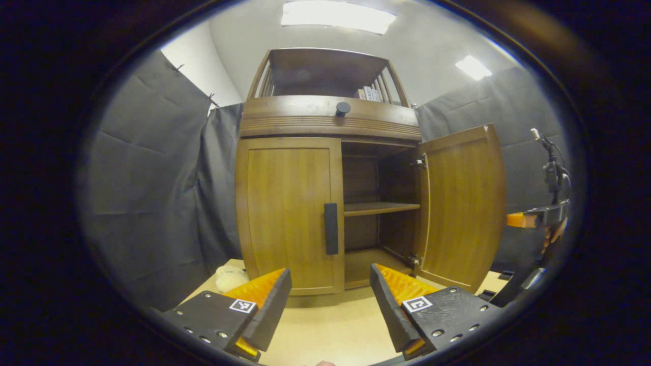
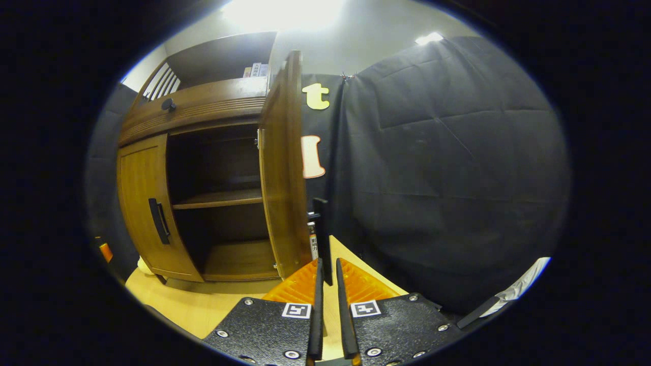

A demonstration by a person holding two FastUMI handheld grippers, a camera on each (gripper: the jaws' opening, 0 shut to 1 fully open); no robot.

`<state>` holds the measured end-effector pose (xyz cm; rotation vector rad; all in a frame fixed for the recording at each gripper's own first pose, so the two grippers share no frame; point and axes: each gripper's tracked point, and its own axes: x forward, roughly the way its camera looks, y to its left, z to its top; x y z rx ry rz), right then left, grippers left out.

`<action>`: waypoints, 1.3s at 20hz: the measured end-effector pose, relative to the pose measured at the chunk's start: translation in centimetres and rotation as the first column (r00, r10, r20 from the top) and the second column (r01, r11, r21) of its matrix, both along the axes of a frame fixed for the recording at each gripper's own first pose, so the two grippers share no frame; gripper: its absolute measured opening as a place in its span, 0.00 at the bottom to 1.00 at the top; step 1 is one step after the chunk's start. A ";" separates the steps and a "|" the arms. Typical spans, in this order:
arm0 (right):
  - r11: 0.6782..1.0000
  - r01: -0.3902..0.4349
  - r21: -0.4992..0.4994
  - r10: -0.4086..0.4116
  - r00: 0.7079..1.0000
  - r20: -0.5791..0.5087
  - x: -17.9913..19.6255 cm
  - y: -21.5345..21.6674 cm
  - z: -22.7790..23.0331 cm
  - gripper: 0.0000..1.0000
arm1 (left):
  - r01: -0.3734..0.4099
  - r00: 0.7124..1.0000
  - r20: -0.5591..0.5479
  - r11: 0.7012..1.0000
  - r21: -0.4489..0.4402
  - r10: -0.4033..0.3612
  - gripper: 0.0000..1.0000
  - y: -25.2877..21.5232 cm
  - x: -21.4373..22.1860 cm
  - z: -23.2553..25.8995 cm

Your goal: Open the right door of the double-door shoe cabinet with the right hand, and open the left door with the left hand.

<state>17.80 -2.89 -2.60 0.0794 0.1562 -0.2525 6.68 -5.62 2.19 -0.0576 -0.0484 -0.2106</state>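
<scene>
The wooden shoe cabinet stands straight ahead in the left gripper view. Its left door is closed, with a black vertical handle on its inner edge. My left gripper is open, low in front of that handle and well short of it. The right door is swung wide open. In the right gripper view this door shows edge-on, and my right gripper is shut on its black handle. The right gripper also shows past the open door's edge.
Inside the cabinet an inner shelf is bare. A drawer with a round black knob sits above the doors, with books on top. A pale soft object lies by the left foot. A stand rises at far right.
</scene>
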 end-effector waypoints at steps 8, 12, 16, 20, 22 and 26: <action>0.991 -0.106 -0.086 0.112 0.991 0.070 -2.3 4.8 0.6 0.59 | -0.004 1.000 0.008 1.000 -0.015 0.004 0.94 -3.2 9.4 1.5; 0.990 -0.134 -0.048 0.137 0.988 0.069 -2.7 6.5 -0.5 0.93 | -0.033 0.999 0.007 0.999 -0.034 0.033 0.94 -3.3 13.3 1.6; 0.989 -0.142 -0.042 0.143 0.989 0.039 -2.1 7.0 -1.7 0.94 | -0.068 0.998 -0.013 0.996 -0.050 0.067 0.94 -2.4 17.4 1.4; 0.989 -0.141 -0.043 0.142 0.990 0.017 -2.1 6.8 -2.4 0.94 | -0.092 0.995 -0.036 0.995 -0.030 0.091 0.94 -2.0 20.6 0.2; 0.990 -0.136 -0.034 0.136 0.991 0.007 -1.8 6.6 -2.9 0.93 | -0.093 0.995 -0.048 0.996 -0.014 0.092 0.94 -2.2 21.9 -0.6; 0.990 -0.140 -0.012 0.140 0.990 -0.013 -1.4 6.4 -3.6 0.94 | -0.089 0.994 -0.069 0.996 -0.014 0.088 0.94 -2.8 23.2 -1.7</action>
